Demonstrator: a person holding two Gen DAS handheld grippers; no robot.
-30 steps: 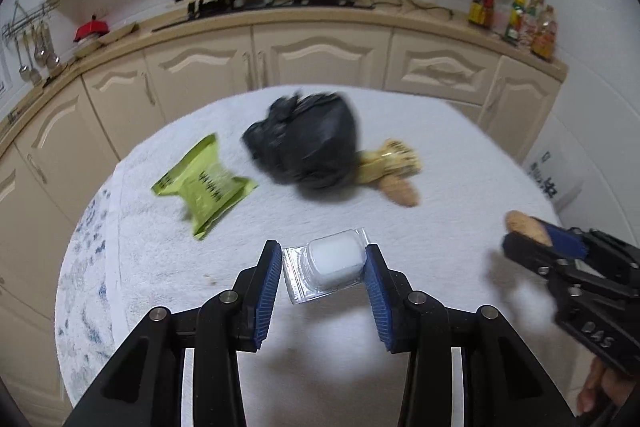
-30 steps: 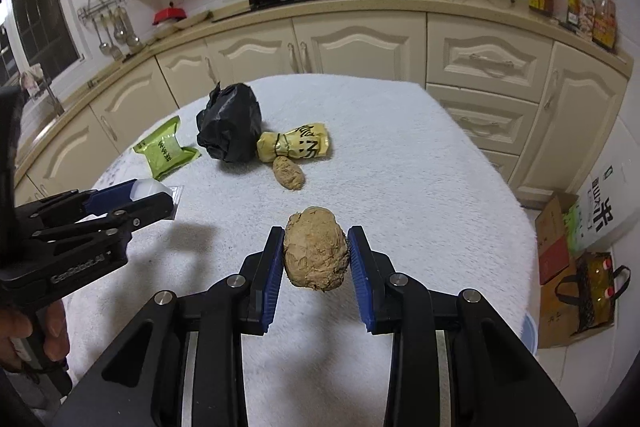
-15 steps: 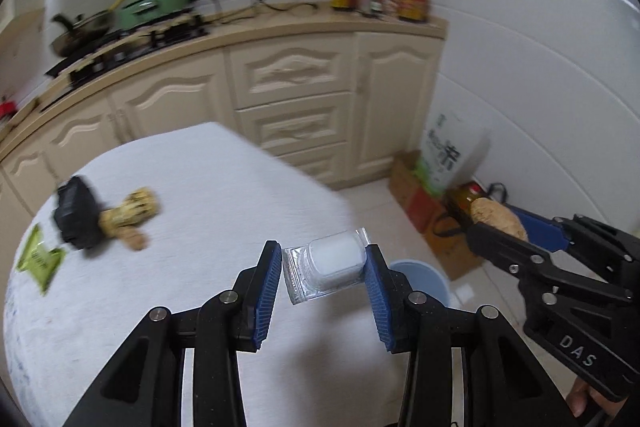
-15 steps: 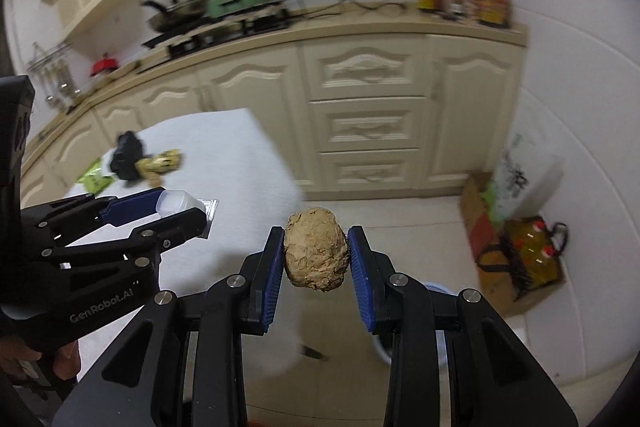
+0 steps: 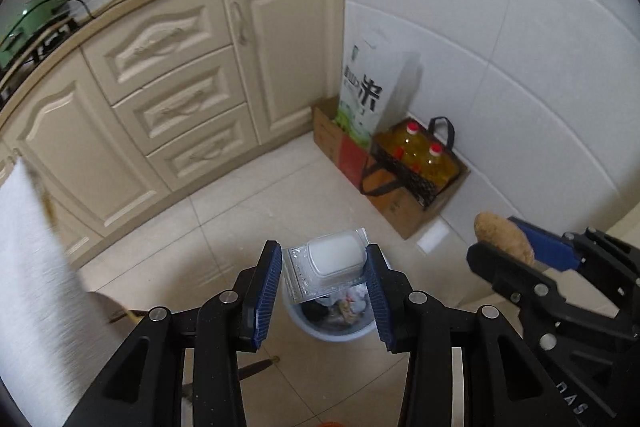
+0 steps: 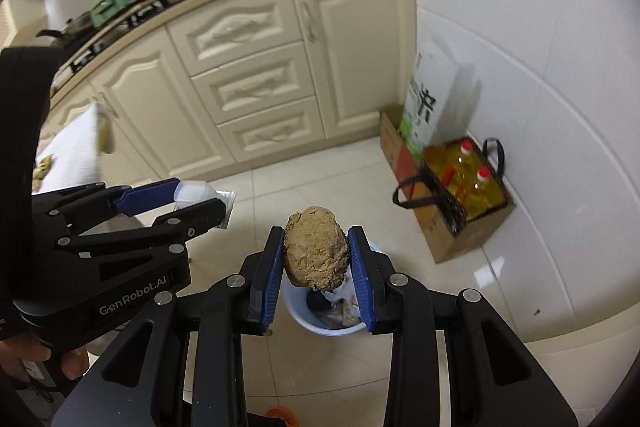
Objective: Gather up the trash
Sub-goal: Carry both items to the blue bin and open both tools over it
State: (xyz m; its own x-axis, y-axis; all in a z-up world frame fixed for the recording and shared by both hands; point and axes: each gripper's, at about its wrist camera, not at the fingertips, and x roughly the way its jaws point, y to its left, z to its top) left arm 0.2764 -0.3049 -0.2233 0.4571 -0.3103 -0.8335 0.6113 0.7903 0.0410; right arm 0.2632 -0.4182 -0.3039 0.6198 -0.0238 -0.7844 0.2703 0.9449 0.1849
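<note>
My left gripper (image 5: 325, 269) is shut on a clear plastic blister pack (image 5: 334, 261) with a white insert, also seen from the side as the blister pack (image 6: 196, 193) in the right wrist view. My right gripper (image 6: 316, 259) is shut on a brown crumbly lump (image 6: 315, 253); the same lump (image 5: 502, 237) shows at the right of the left wrist view. Both hang over a pale blue trash bin (image 5: 332, 333) on the floor, partly hidden behind the fingers, with crumpled rubbish inside. The bin (image 6: 320, 327) sits just below the lump.
Cream cabinets (image 5: 180, 99) run along the back. By the tiled wall stand a cardboard box (image 5: 408, 207) holding oil bottles (image 5: 424, 155) and a rice bag (image 5: 364, 95). The white-clothed table edge (image 5: 28, 267) is at the left. A person's hand (image 6: 24, 363) holds the left gripper.
Both grippers swung from over the table to the right and down, above the floor bin. The table and its trash slid off to the left. Both grips are unchanged.
</note>
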